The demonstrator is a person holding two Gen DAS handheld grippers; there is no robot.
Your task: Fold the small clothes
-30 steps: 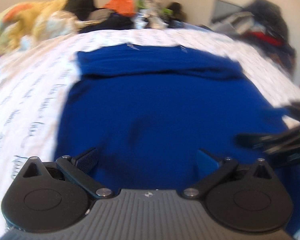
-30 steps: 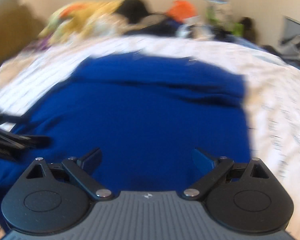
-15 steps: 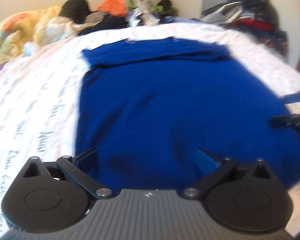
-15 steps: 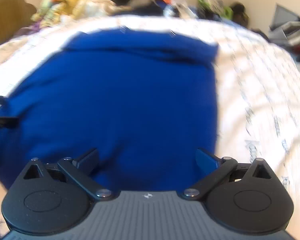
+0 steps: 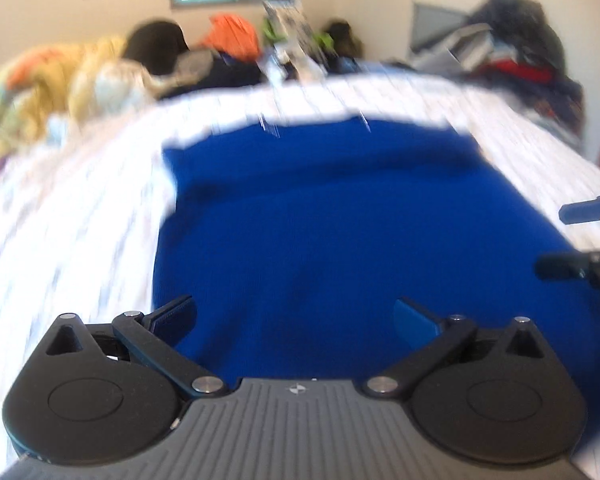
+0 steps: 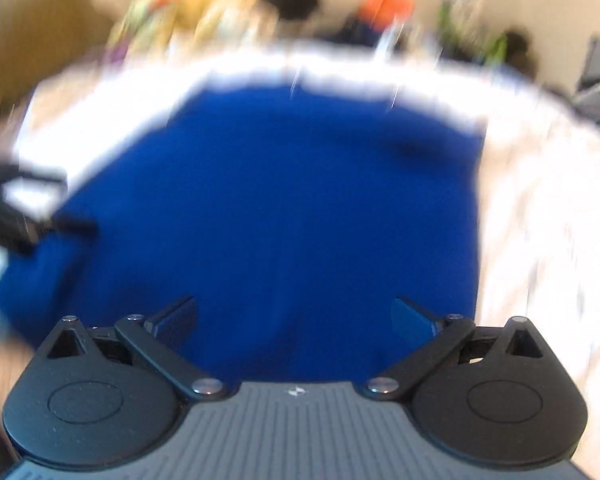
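Observation:
A royal-blue garment point(image 5: 340, 220) lies spread flat on the white printed bedsheet point(image 5: 72, 216), its far end folded into a band. In the left wrist view my left gripper point(image 5: 294, 316) hovers open over the garment's near-left part, with nothing between its fingers. My right gripper point(image 5: 572, 236) shows at that view's right edge, its fingers apart. The right wrist view is blurred: the garment point(image 6: 280, 208) fills the middle, the right gripper point(image 6: 294, 316) stands open above its near edge, and the left gripper point(image 6: 40, 208) appears at the far left.
A heap of clothes and bedding point(image 5: 80, 76) lines the head of the bed, with orange point(image 5: 232, 36) and black point(image 5: 156, 40) items. More piled clothes point(image 5: 512, 56) sit at the back right. Bare sheet point(image 6: 548, 220) flanks the garment on both sides.
Both grippers have kept moving, so both views are now blurred. They have pulled back and tilted up, showing more of the wall. The garment has stayed flat; neither gripper has taken hold.

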